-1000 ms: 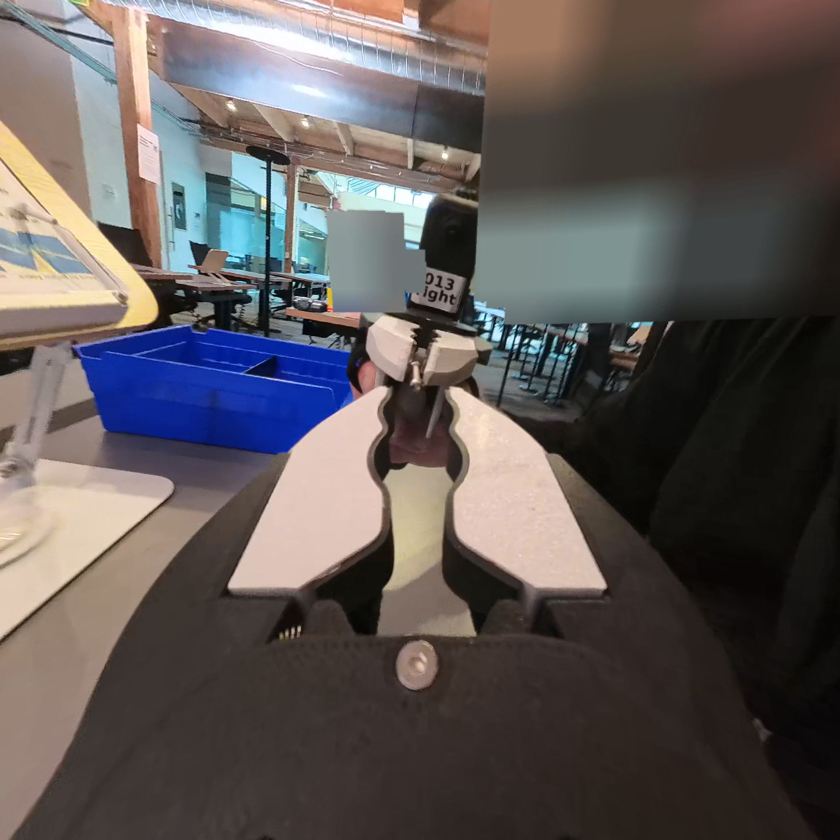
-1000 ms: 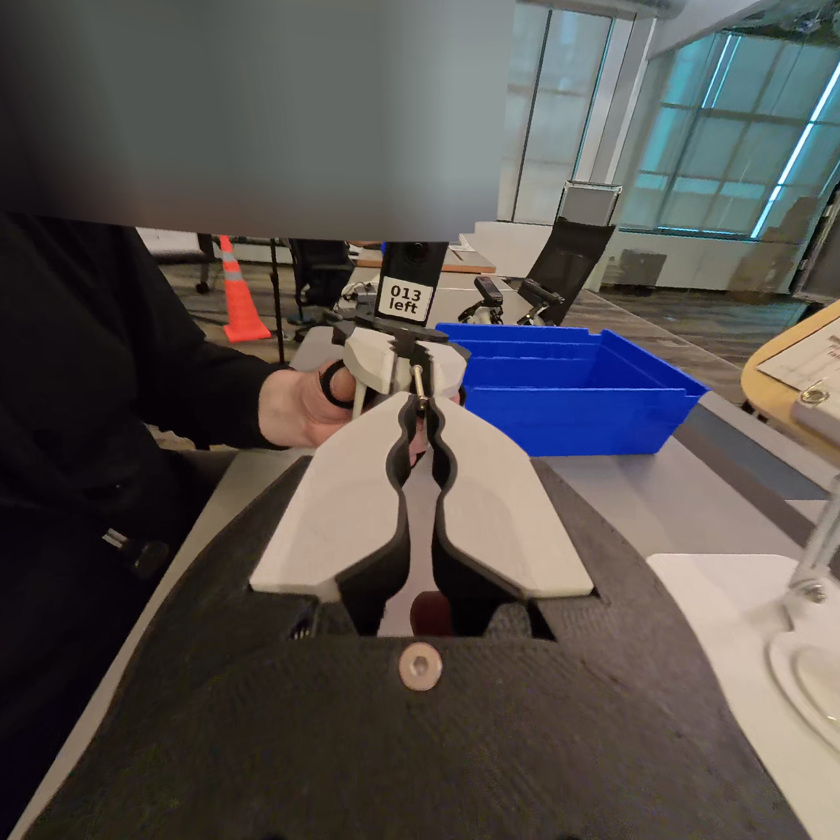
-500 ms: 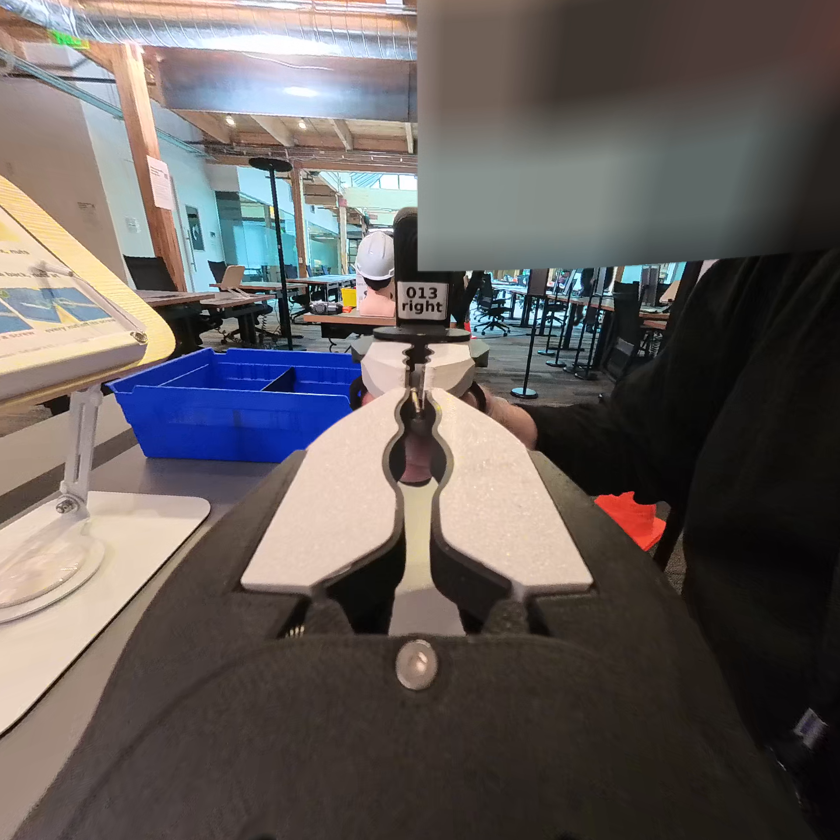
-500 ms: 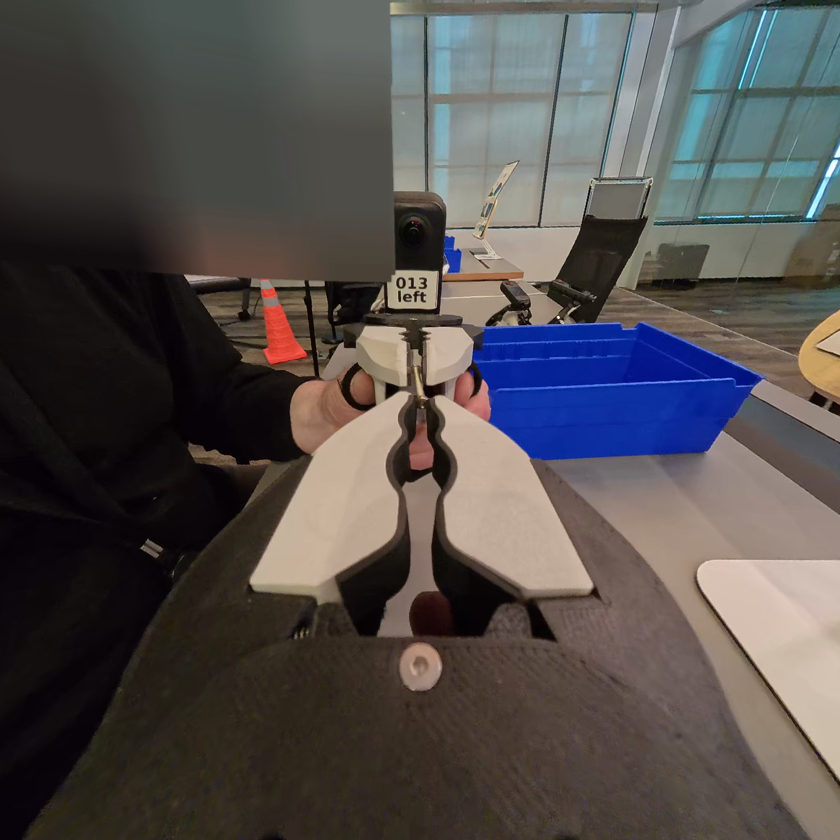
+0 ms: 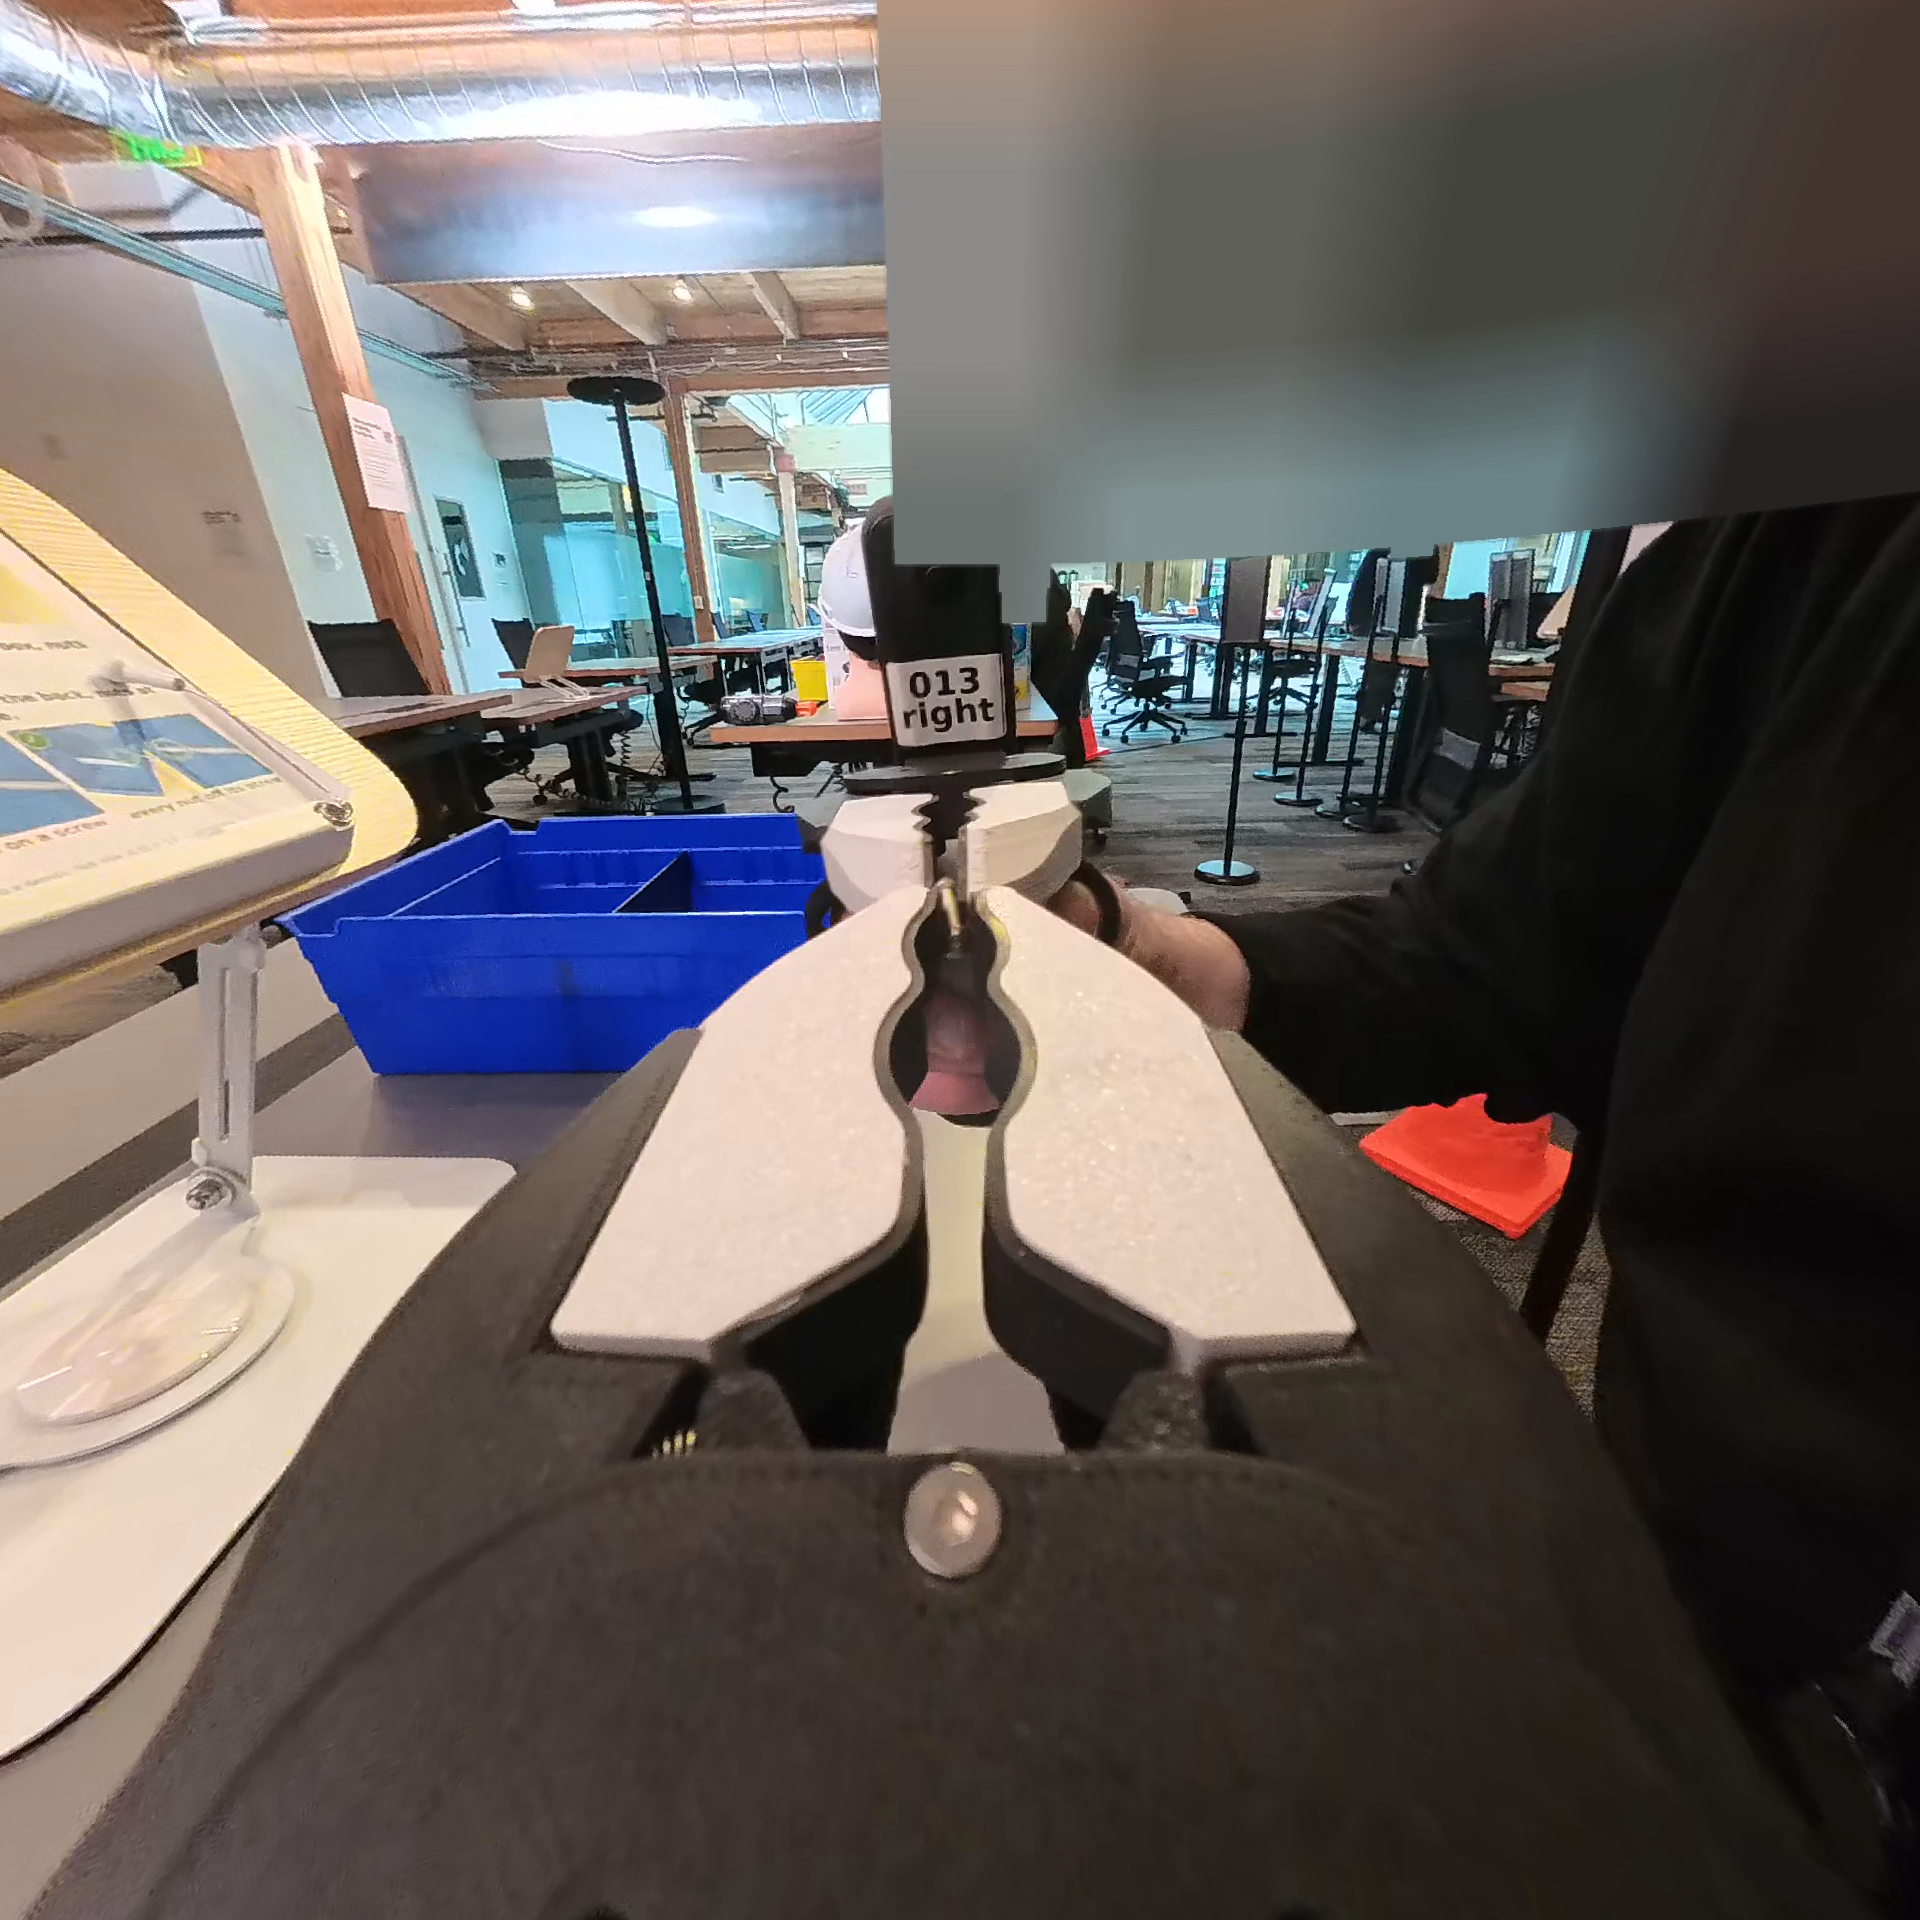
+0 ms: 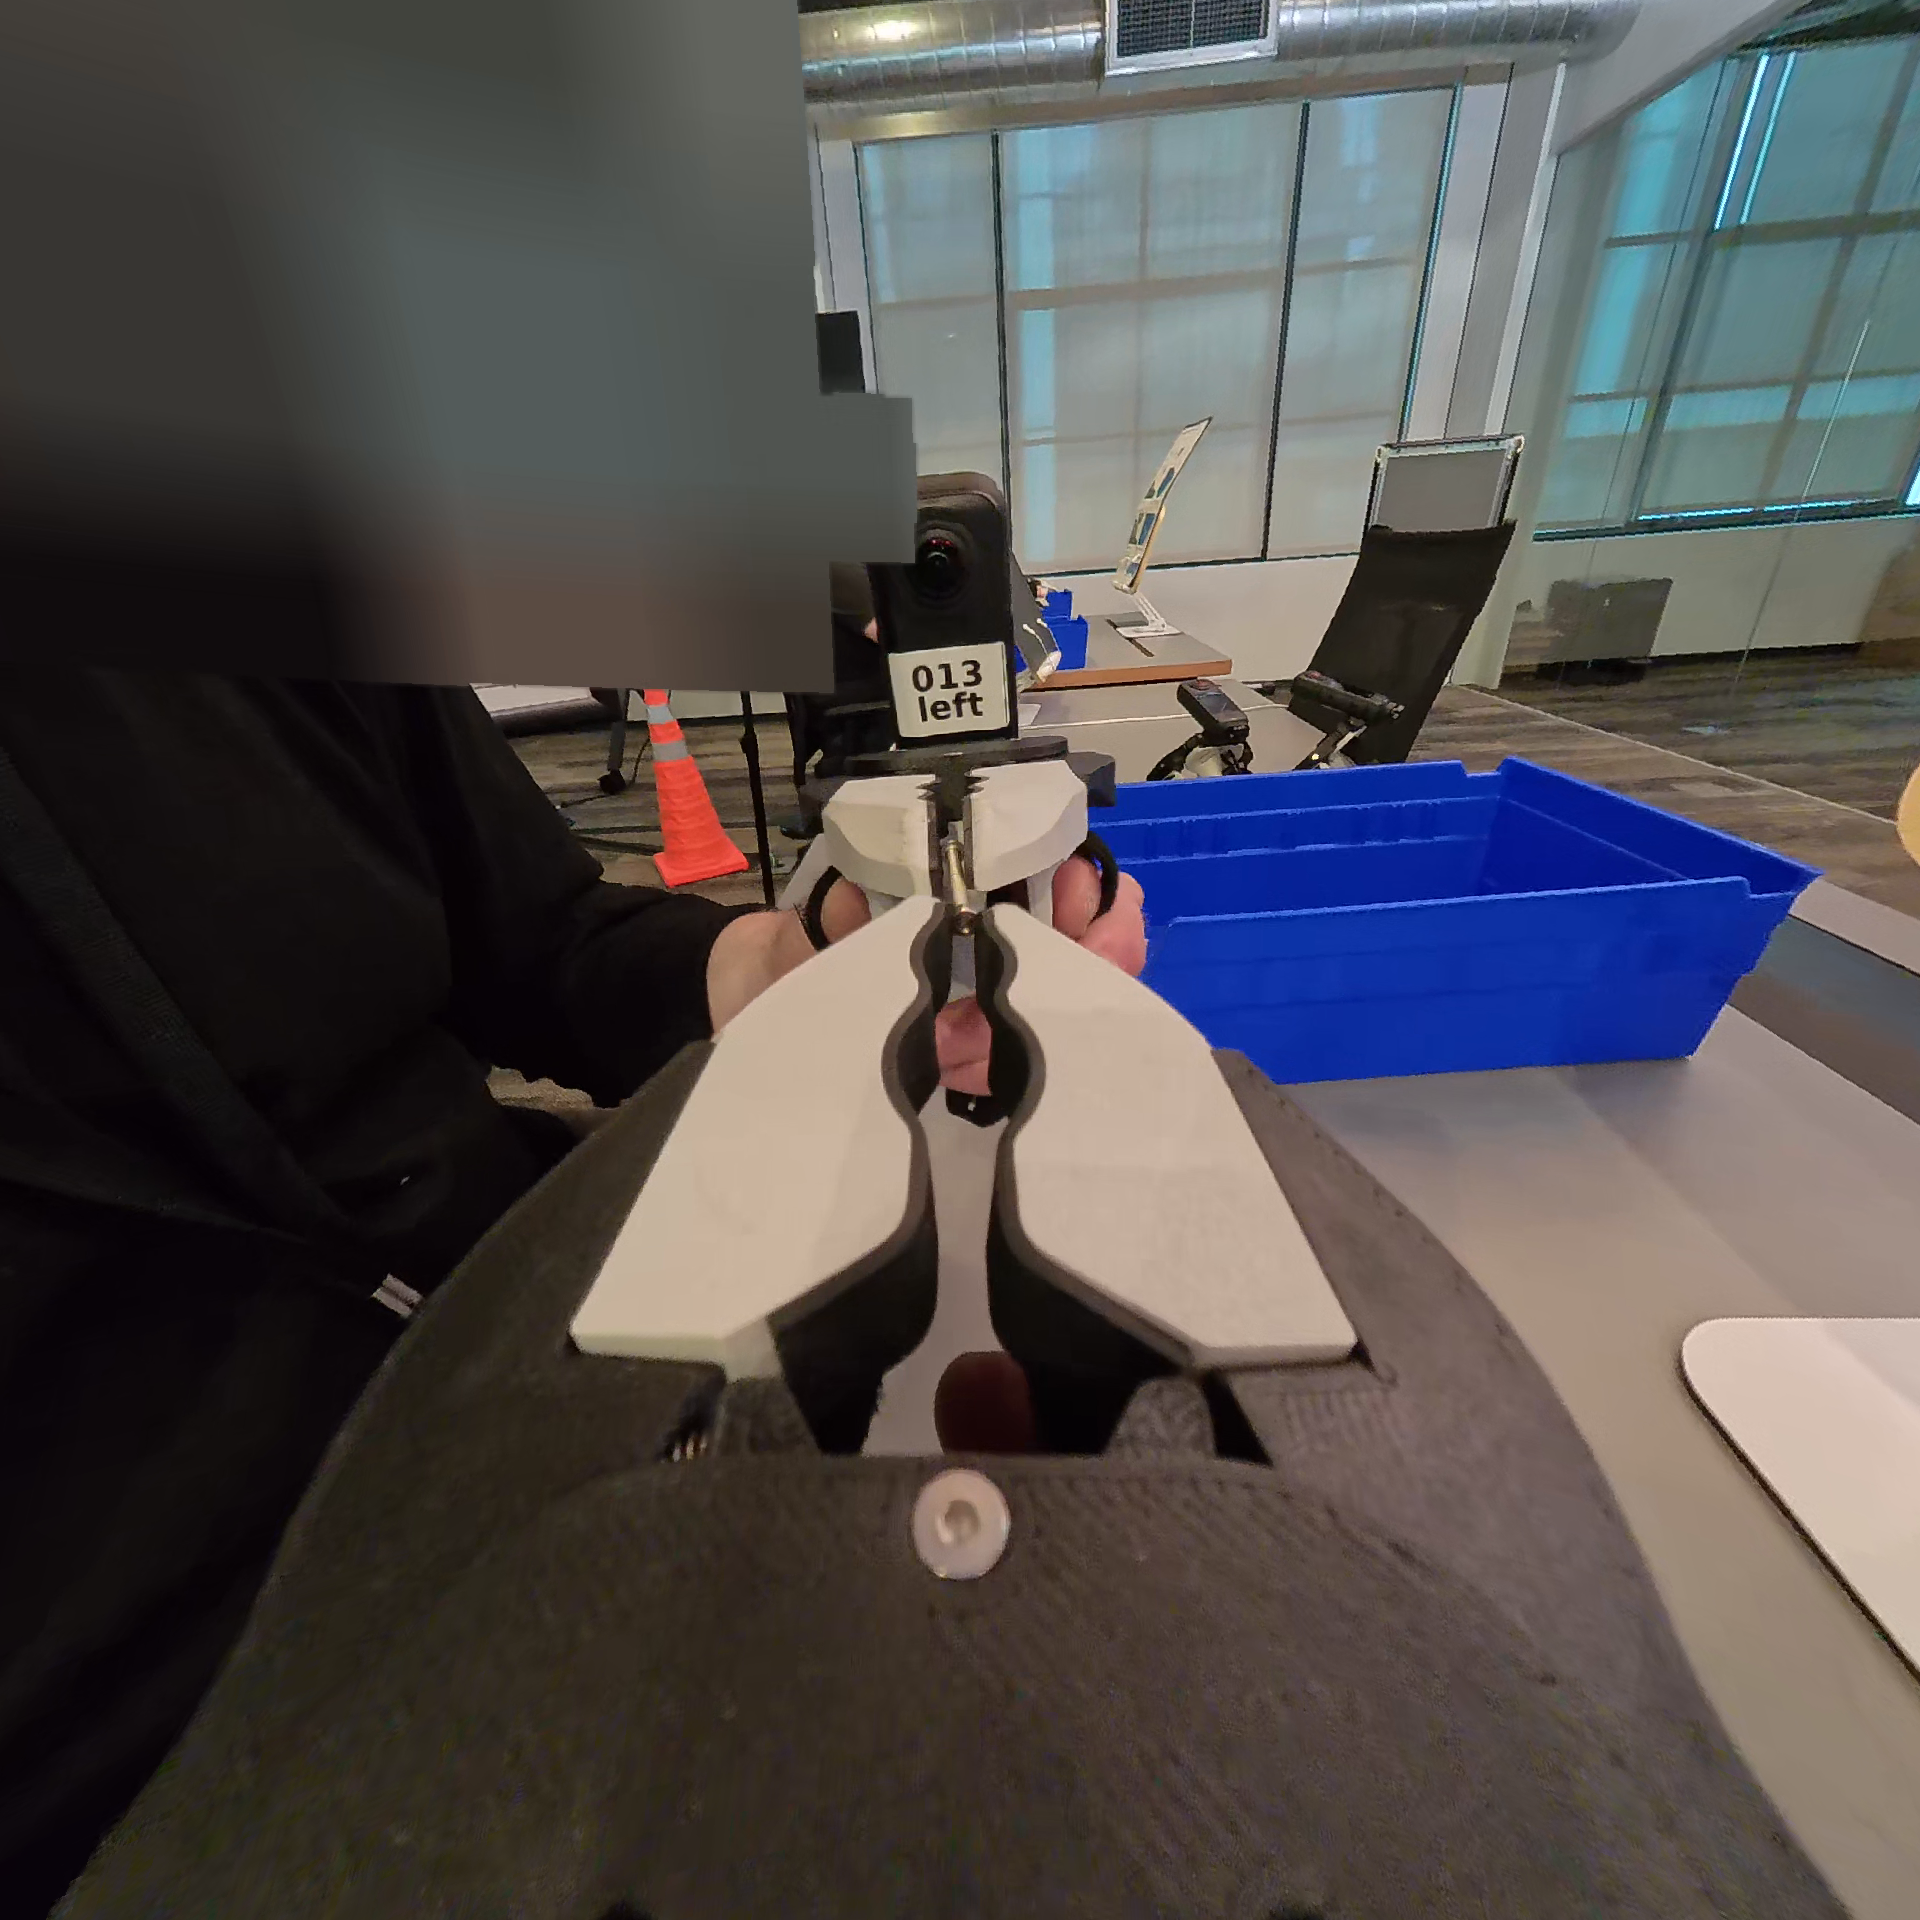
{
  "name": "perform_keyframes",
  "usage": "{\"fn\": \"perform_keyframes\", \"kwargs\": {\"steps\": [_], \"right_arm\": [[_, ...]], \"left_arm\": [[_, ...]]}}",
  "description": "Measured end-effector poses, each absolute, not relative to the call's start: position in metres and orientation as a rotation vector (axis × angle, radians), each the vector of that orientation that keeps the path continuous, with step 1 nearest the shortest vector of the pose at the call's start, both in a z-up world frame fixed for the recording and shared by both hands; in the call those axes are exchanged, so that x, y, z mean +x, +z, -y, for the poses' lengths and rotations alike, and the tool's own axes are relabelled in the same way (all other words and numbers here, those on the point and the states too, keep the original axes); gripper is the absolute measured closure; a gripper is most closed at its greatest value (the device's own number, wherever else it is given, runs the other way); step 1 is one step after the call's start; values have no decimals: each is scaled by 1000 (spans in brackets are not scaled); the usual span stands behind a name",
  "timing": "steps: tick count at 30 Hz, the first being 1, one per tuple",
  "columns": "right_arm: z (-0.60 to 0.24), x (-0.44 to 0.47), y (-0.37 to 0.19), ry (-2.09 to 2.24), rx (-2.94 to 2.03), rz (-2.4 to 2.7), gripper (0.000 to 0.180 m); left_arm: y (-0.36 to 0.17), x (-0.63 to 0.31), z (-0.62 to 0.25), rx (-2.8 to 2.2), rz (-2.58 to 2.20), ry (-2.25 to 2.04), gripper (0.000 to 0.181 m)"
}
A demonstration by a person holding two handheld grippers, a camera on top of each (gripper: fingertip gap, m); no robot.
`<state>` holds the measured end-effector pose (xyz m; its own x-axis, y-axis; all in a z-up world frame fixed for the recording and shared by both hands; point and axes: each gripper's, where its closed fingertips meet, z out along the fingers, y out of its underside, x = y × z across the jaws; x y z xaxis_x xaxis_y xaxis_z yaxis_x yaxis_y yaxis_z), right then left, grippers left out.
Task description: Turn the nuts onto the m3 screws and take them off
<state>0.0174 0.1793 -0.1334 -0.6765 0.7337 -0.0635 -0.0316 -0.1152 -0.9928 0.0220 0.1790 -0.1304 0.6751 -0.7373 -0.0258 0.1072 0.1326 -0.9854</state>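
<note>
I am holding my two grippers nose to nose above the near edge of the grey table, each one pointing straight at the other. Between them is the m3 screw, a thin silver rod whose long axis is running roughly along the line from one gripper to the other, tilting slightly down toward my right one. In the right wrist view its far end is sitting between the white fingers of my left gripper, which are pinched narrow around it. Its near end is meeting the tips of my right gripper, where a small metal piece that I take for the nut is showing; it is too small to tell whether it is threaded on.

In the left wrist view the screw is showing at the tips of my left gripper, whose fingers are drawn close together, with my right gripper directly behind, its fingers likewise nearly closed.

My left hand is wrapping the handle behind its gripper, fingers through black loops, and my right hand is doing the same, both forearms in black sleeves reaching in from my body.

A blue bin is sitting on the table beyond the grippers, well apart from them.
</note>
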Motion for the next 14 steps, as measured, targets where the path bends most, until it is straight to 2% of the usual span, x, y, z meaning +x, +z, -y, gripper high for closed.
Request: {"fn": "perform_keyframes", "kwargs": {"steps": [7,14], "right_arm": [[-179,17,-134,1755,-742,1638,175],[-180,14,-132,1080,-484,1764,175]], "left_arm": [[-130,21,-180,-1329,-562,-754,178],[-127,18,-180,-1309,-283,-1323,178]]}}
